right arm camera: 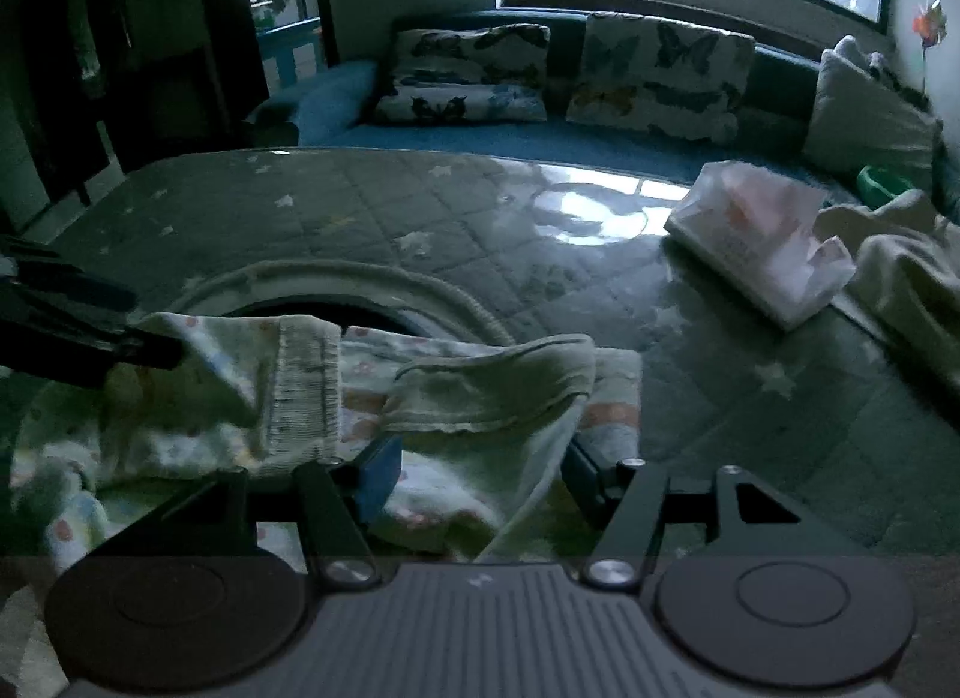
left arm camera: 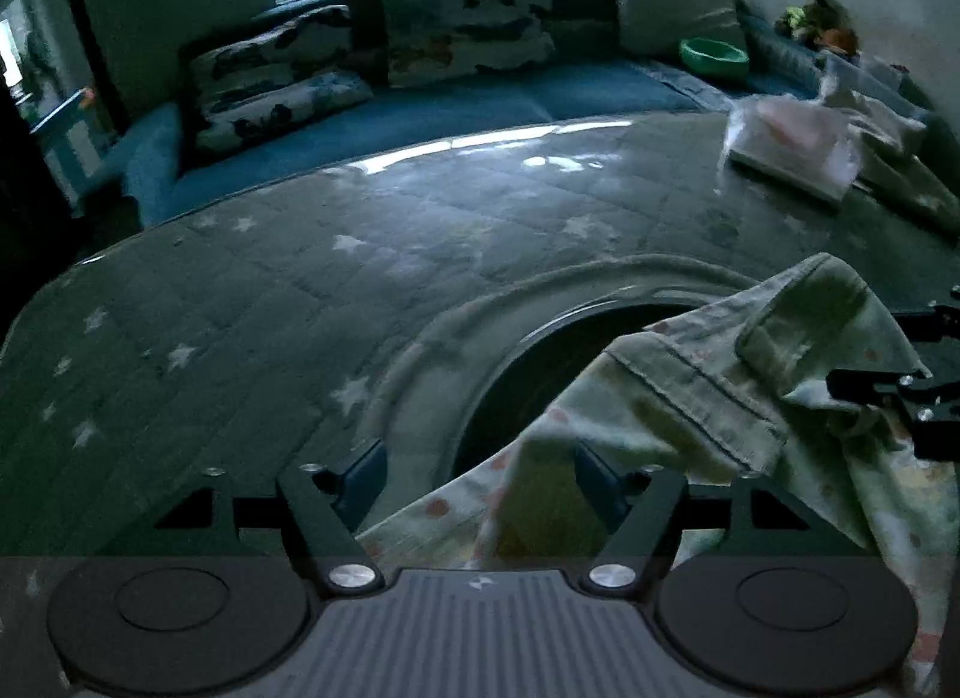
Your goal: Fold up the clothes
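1. The printed garment is seen lying crumpled over the round opening in the star-patterned quilt.
2. Cloth is seen between the parted jaws of the left gripper and right gripper, unpinched.
3. The garment's length runs between both grippers.

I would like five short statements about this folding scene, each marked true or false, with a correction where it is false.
1. The pale patterned garment lies on the grey star-printed quilted cover. True.
2. The left gripper is clamped shut on the garment. False: its jaws stand apart, with cloth between them.
3. A green bowl sits on the blue sofa. True.
4. The sofa cushions carry a striped print. False: they show butterflies.
5. The white folded stack lies to the left of the garment. False: it lies to the right, further back.
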Motion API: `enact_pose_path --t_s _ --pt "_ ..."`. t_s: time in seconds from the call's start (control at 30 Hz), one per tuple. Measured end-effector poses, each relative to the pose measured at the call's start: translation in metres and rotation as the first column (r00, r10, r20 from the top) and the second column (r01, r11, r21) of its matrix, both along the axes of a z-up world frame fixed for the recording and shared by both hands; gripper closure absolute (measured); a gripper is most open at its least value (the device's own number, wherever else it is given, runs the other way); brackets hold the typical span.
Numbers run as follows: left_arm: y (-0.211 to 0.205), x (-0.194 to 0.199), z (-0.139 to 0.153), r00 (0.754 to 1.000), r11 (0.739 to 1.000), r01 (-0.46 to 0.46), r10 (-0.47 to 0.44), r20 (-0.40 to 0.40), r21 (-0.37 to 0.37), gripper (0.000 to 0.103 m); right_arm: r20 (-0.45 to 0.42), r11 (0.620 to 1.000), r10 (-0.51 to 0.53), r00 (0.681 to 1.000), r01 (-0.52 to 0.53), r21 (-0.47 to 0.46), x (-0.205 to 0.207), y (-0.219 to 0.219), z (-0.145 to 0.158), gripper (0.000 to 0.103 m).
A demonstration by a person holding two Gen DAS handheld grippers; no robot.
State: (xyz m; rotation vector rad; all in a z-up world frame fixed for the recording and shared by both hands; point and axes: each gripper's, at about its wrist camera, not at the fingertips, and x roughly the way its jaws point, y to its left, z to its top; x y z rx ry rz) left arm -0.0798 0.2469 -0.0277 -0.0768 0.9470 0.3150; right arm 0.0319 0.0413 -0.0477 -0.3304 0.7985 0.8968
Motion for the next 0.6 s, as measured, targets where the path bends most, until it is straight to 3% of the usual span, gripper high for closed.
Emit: enact_pose_path --t_s 0.1,0.13,0.17,0.2,0.33,0.6 --pt "-0.001 0.007 -0.006 1.0 0.999 0.022 -0.023 -0.007 -0.025 0.065 -0.001 1.0 -0.002 1.0 0.002 -0.004 0.002 0.001 -0.003 0.05" --pt "-0.002 0.008 -0.008 1.0 0.999 0.028 -0.028 -0.009 -0.035 0.077 -0.007 1.0 -0.004 1.0 0.004 -0.004 0.004 0.002 -0.005 0.057" --pt "-0.003 0.009 -0.009 0.999 0.999 0.032 -0.032 -0.007 -0.04 0.083 -0.008 1.0 -0.009 1.0 0.009 -0.008 0.005 0.003 -0.006 0.071" --pt "-0.005 0.008 -0.009 0.999 0.999 0.037 -0.038 -0.002 -0.04 0.089 -0.007 1.0 -0.016 1.0 0.016 -0.015 0.005 0.004 -0.008 0.079" --pt "-0.009 0.001 -0.005 0.999 0.998 0.048 -0.047 0.021 -0.033 0.098 0.017 1.0 -0.024 1.0 0.024 -0.013 0.002 0.0 -0.006 0.098" --pt "-0.004 -0.023 0.016 0.997 1.0 -0.014 0.015 0.07 -0.017 0.101 0.111 0.998 -0.056 0.992 0.054 0.025 -0.012 -0.029 0.023 0.1"
